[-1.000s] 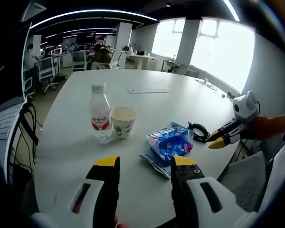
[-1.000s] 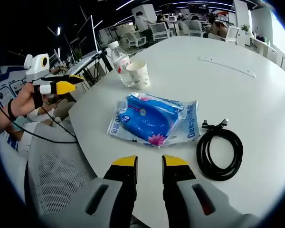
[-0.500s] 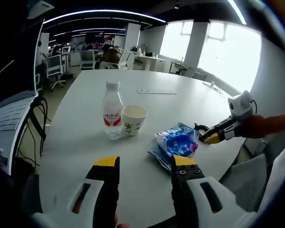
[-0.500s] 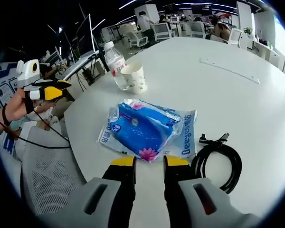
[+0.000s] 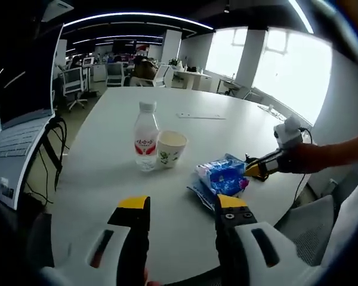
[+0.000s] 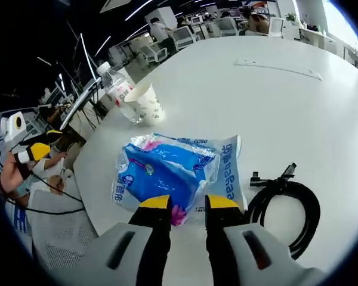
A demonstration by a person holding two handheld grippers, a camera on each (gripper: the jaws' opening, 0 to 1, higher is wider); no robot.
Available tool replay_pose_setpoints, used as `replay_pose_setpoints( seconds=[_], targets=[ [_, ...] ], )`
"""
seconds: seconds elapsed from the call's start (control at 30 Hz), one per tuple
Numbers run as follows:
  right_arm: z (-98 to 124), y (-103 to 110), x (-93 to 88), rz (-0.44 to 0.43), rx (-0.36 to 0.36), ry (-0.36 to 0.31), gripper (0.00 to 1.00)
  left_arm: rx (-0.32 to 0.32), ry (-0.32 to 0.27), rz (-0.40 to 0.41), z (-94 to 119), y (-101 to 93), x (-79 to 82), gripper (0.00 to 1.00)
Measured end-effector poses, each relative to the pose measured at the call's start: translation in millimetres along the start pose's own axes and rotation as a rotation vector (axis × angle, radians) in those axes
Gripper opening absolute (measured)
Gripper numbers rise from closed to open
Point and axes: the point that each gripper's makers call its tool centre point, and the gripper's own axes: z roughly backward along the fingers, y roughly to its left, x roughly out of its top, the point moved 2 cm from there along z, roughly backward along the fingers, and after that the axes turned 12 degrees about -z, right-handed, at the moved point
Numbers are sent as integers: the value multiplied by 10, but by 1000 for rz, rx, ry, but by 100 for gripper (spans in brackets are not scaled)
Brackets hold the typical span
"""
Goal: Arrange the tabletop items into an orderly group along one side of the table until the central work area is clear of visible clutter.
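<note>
While flat, blue packet (image 6: 167, 173) seemingly slants toward cup (image 6: 145, 102)

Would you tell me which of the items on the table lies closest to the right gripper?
The blue tissue pack: the right gripper is at its near edge, while cable, paper cup and bottle sit farther off.

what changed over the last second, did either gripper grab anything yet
The right gripper has closed in on the blue tissue pack; its open jaws now reach the pack's near edge, nothing gripped yet. The left gripper stays open and back from the items. The water bottle, paper cup and black cable have not moved.
</note>
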Motion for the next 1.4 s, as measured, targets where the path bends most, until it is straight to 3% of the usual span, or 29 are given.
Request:
replay_pose_setpoints(
  seconds=[0.17,0.33,0.47,0.57,0.63,0.93,1.4],
  targets=[
    [-73,-4,54,-100,16,-19,19,3,3,2,27,0,-15,43],
    [-141,-47,108,-109,2,-20,17,2,6,-4,46,-10,-23,43],
    [-144,-87,91,-107,-29,-7,5,2,7,-4,53,-25,-30,43],
    [-140,-84,122,-141,-11,-28,0,1,8,-5,54,-38,-32,43],
    [-111,-78,166,-168,-8,-72,0,-1,11,-6,53,-47,-34,43],
    [58,-98,248,-145,5,-115,0,-11,20,-17,47,-89,-33,44],
    [452,-409,481,-145,-14,-211,0,-24,20,-23,-10,-204,42,43]
  ],
)
